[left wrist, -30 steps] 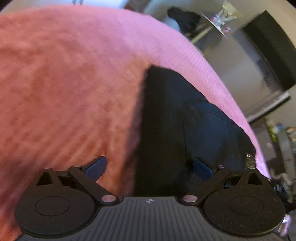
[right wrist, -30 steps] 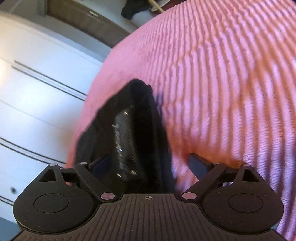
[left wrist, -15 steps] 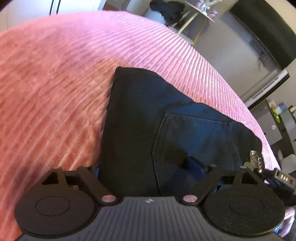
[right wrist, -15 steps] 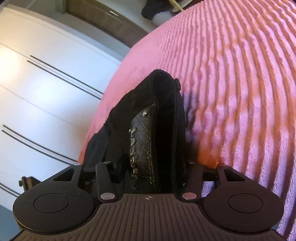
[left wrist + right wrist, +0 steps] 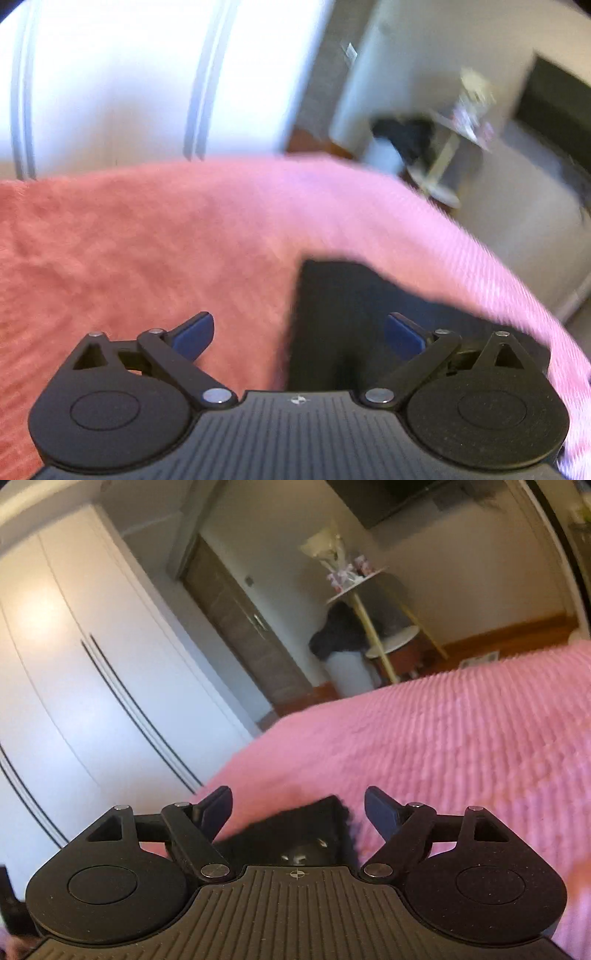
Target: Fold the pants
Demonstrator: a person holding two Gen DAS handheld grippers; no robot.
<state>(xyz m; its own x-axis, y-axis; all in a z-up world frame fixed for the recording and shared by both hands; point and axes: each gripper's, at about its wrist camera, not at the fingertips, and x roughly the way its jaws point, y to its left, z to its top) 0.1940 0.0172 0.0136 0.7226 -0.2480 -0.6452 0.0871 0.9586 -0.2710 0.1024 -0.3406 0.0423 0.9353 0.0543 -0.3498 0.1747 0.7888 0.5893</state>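
The black pants [image 5: 351,325] lie folded on the pink ribbed bedspread [image 5: 147,258]. In the left wrist view they sit low and right of centre, blurred by motion. My left gripper [image 5: 299,334] is open and empty above their near edge. In the right wrist view only a small corner of the pants [image 5: 306,834] shows just past the gripper body, with a glint of a studded belt. My right gripper [image 5: 298,810] is open and empty, raised above that corner.
White wardrobe doors [image 5: 92,686] stand to the left past the bed edge. A brown door [image 5: 251,635], a small round white shelf stand [image 5: 373,602] with dark clothing hung on it and a dark screen on the wall are beyond the bed.
Both grippers opened, let go of the pants and pulled up and back. The pants now lie low in both views, and the views tilted up toward the room.
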